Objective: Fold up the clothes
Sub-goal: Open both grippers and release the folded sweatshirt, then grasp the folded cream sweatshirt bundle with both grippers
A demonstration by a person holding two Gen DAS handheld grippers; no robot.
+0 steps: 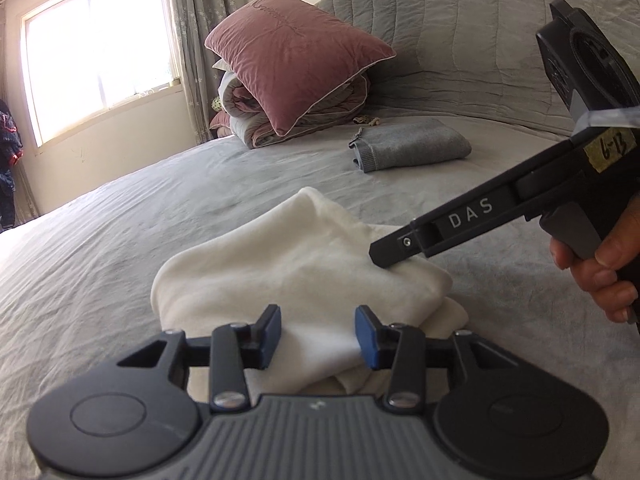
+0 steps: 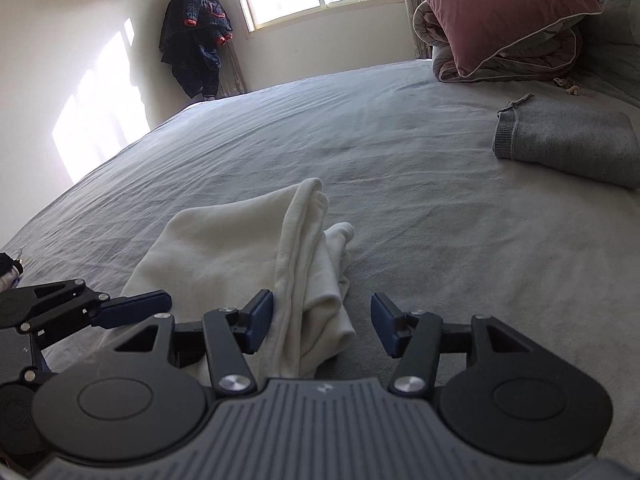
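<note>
Your left gripper (image 1: 318, 334) sits nearest the lens at 6 o'clock in the left wrist view: blue pads (image 1: 271, 334) parted, white cloth (image 1: 288, 264) lying between and under them, neither pad pressing on it. Jaws apart, nothing held.

Item, white cloth: a loosely folded bundle on the grey bed (image 1: 120, 240), centre of the left view, one rounded corner raised toward 12 o'clock. In the right wrist view the same cloth (image 2: 224, 248) runs from centre down to 6 o'clock, a doubled edge standing as a ridge along its right side.

Item, your right gripper (image 2: 322, 322): jaws wide, left pad just beside the cloth's ridge, right pad over bare sheet at 5 o'clock. Nothing gripped. From the left view it (image 1: 384, 254) enters from 3 o'clock, its tip at the cloth's right edge; whether it touches cannot be told. Your hand (image 1: 600, 264) wraps the handle at 3 o'clock.

Item, grey garment (image 1: 412, 144): folded flat, at 1 o'clock in the left view, well apart from the white cloth.

Item, pink pillow (image 1: 296, 64): leaning on a rolled quilt (image 1: 256, 116) at 12 o'clock, against the headboard (image 1: 460, 20).

Item, window (image 1: 100, 48) at 10 o'clock; dark jacket (image 2: 196, 36) hanging at 11 o'clock in the right view.
</note>
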